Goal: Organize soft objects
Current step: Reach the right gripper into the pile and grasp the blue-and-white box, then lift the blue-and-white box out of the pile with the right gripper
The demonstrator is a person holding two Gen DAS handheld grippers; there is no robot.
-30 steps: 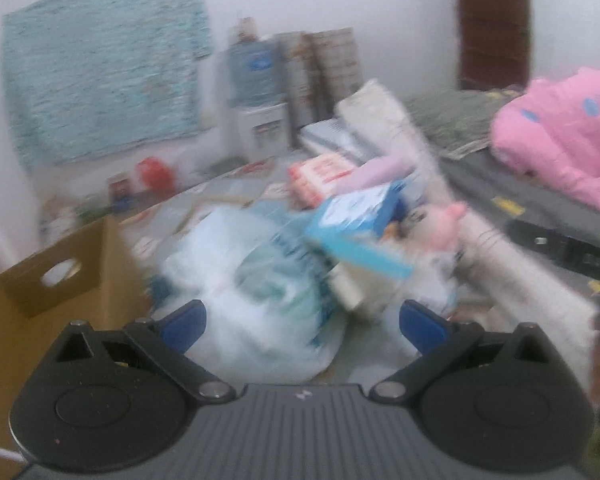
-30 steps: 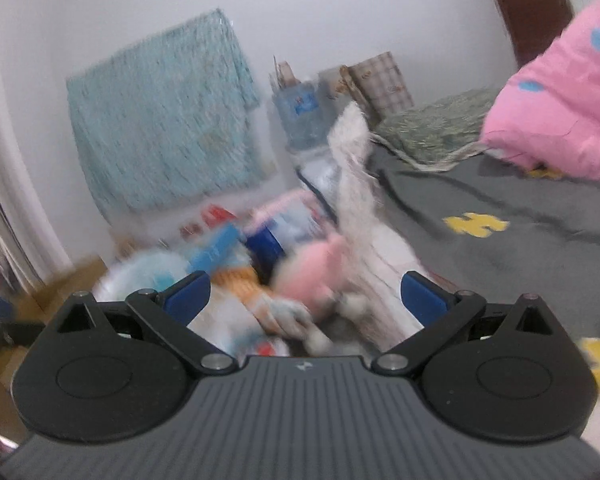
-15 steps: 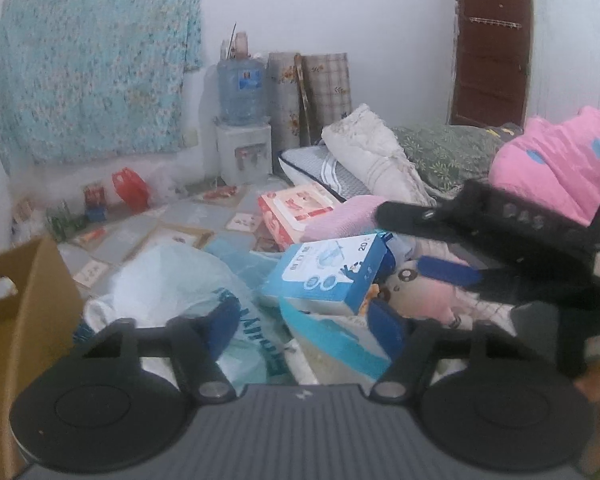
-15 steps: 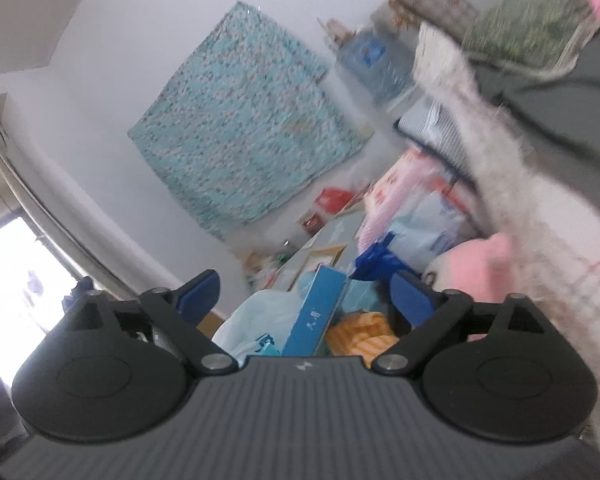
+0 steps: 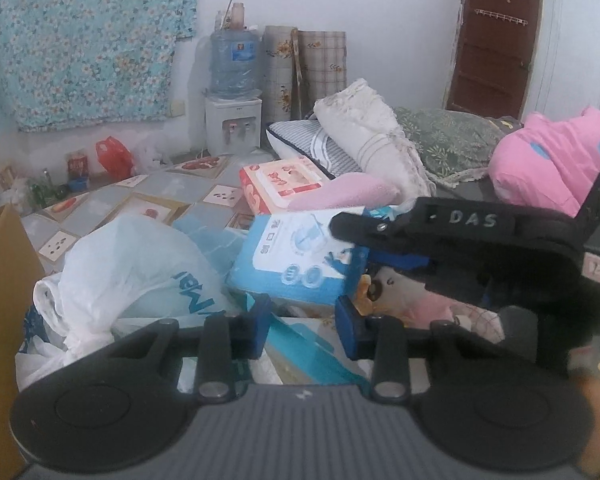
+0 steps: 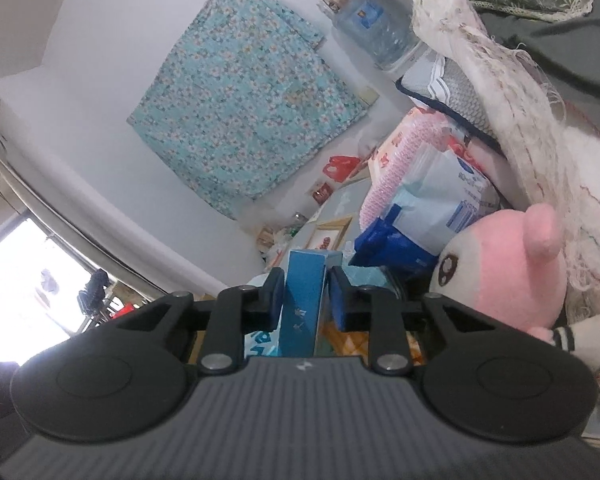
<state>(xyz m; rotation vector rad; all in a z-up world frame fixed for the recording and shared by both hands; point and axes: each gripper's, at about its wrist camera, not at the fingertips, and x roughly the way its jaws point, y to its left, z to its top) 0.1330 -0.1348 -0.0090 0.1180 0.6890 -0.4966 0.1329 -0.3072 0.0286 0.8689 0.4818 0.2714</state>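
Reference item: the blue box (image 5: 296, 256), lying tilted on top of the floor pile.

Edges and clearance: left of the blue box, a cardboard carton (image 5: 0, 300) walls off the frame edge; a white plastic bag (image 5: 132, 272) fills the space between carton and box, touching the box's left corner; bare floor tiles (image 5: 172, 192) lie open behind the bag. The left claw (image 5: 302, 328) sits just below the box's near edge; its jaws have just been closing and now stand narrowed, with a teal-edged flat pack (image 5: 300, 344) running under the gap. The right claw (image 6: 304, 300) has also just been closing and now pinches the blue box by its narrow edge, one pad on each face.

Task item: the pink plush toy (image 6: 508, 276) lies just right of the blue box, against the bed's fringed cloth (image 6: 500, 112); a pink towel (image 5: 348, 196) rests behind the box.

Hidden or unclear: whether the left claw's pads press on the flat pack cannot be told; the right claw's body covers most of the plush toy in the left view; the pile's lower layers are buried.

Surface and room: tiled floor; a floral cloth (image 5: 80, 40) on the wall left of and behind the box; a water dispenser (image 5: 234, 120) behind; a bed with a pink blanket (image 5: 560, 160) to the right; a brown door (image 5: 496, 36) beyond.
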